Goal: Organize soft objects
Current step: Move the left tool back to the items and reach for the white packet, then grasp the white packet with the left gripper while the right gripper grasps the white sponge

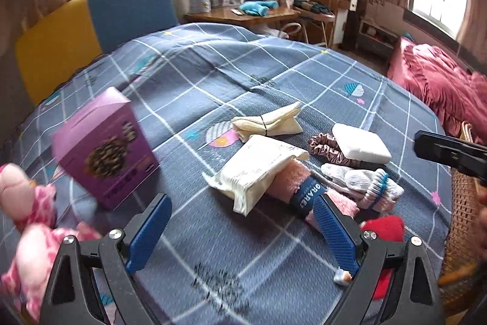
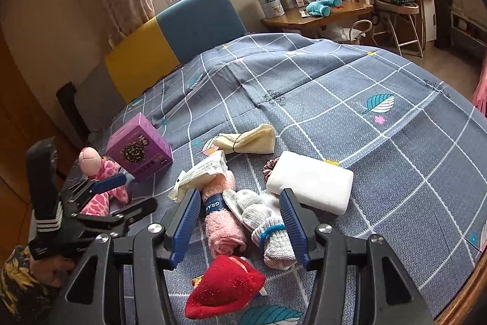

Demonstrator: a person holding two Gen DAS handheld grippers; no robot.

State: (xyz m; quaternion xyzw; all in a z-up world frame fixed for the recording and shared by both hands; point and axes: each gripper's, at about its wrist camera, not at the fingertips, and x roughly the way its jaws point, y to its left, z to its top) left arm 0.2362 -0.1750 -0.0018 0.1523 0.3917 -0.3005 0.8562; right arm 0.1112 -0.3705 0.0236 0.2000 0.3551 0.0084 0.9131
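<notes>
My two grippers hang over a bed (image 2: 350,99) spread with a blue-grey checked cover. My left gripper (image 1: 242,230) has its jaws set wide apart with nothing between them; my right gripper (image 2: 236,223) is likewise spread wide and empty, its blue fingers (image 2: 292,221) either side of the near end of the pile.

Soft things counted on the cover:
- one pink rolled towel (image 2: 220,218) with a dark paper band, at the near centre
- one bundle of grey-white socks (image 2: 268,221) bound by a blue elastic, touching the towel's right side
- one white foam block (image 2: 310,186), just right of the socks
- one mauve scrunchie (image 1: 322,146), partly under the block's far edge
- one cream folded cloth (image 2: 246,139) cinched by a black band, farther off
- one red plush hat (image 2: 225,288), nearest of all
- one pink spotted plush toy (image 2: 102,181), at the left

Also present are one cream flat packet (image 1: 258,169) lying against the towel's far end and one purple carton (image 2: 140,150) standing left of it, near the toy.
</notes>
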